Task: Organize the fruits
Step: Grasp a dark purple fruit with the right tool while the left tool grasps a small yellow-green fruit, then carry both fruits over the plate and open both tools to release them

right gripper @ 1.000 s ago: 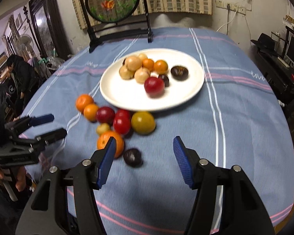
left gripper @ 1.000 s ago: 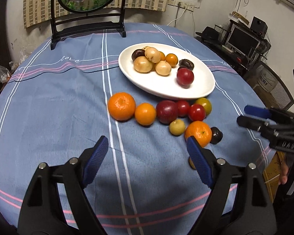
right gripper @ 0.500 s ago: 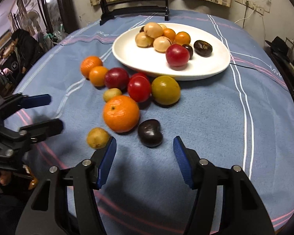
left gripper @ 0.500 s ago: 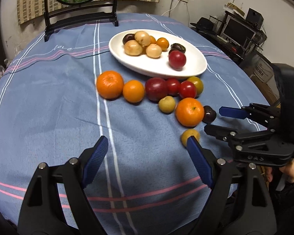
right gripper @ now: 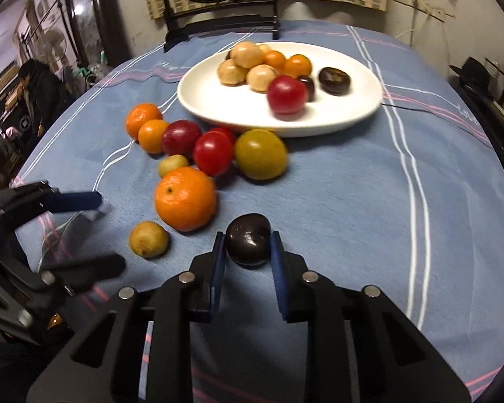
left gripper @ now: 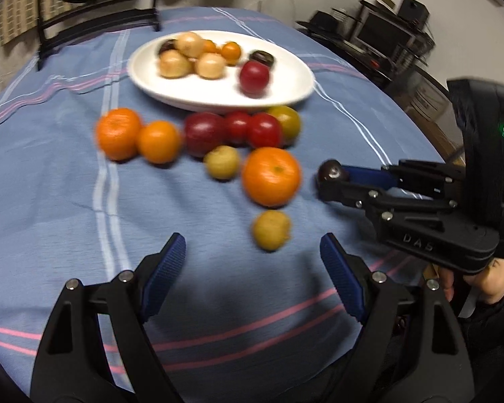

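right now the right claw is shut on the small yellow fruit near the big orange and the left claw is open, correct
Not quite. The right claw is shut on the dark plum, not the small yellow fruit, which lies free on the cloth, as the right wrist view shows. The left claw is open.

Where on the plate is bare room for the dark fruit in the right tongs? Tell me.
The plate's near and right-hand parts are bare, in front of the red fruit and right of the dark one. Its far left is crowded with tan and orange fruit. The right tongs grip the dark fruit.
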Action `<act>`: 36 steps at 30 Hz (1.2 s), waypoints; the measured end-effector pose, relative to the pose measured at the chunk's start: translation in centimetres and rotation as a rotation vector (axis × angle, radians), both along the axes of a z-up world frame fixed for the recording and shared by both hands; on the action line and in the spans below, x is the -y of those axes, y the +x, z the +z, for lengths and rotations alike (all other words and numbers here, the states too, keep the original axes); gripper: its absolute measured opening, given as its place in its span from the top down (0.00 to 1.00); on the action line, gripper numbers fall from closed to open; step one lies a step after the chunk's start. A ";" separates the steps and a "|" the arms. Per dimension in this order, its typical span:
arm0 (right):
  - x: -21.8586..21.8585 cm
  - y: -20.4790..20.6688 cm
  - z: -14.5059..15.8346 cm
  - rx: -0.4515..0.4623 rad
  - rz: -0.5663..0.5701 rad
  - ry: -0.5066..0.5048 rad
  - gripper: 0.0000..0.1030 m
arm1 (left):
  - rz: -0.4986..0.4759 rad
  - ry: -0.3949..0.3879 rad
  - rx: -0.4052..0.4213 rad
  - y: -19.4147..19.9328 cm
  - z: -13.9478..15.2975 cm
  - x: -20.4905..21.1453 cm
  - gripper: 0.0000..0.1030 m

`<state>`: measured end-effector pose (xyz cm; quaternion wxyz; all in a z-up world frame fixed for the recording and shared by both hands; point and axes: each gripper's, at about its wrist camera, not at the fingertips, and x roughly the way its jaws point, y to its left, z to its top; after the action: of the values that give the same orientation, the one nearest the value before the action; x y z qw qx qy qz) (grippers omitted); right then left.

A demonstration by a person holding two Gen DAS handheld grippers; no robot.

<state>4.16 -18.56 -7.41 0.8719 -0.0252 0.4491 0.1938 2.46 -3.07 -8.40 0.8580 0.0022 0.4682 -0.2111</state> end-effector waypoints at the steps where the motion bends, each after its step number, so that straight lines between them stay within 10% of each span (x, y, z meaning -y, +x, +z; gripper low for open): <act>1: 0.3 -0.2 0.1 0.002 -0.004 0.002 0.74 | -0.008 0.005 -0.001 0.1 -0.2 0.4 0.18; 15: 1.3 -0.5 -0.9 -0.012 -0.015 -0.015 0.73 | -0.008 0.034 0.033 0.8 -1.0 1.8 0.74; 36: 0.8 1.3 3.6 0.071 -0.012 0.019 0.74 | 0.046 0.001 0.119 1.7 3.2 -1.7 0.74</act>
<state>5.45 -19.37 -3.84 0.8886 -0.0213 0.4160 0.1919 4.18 -1.34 -5.21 0.8890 0.0047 0.4162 -0.1907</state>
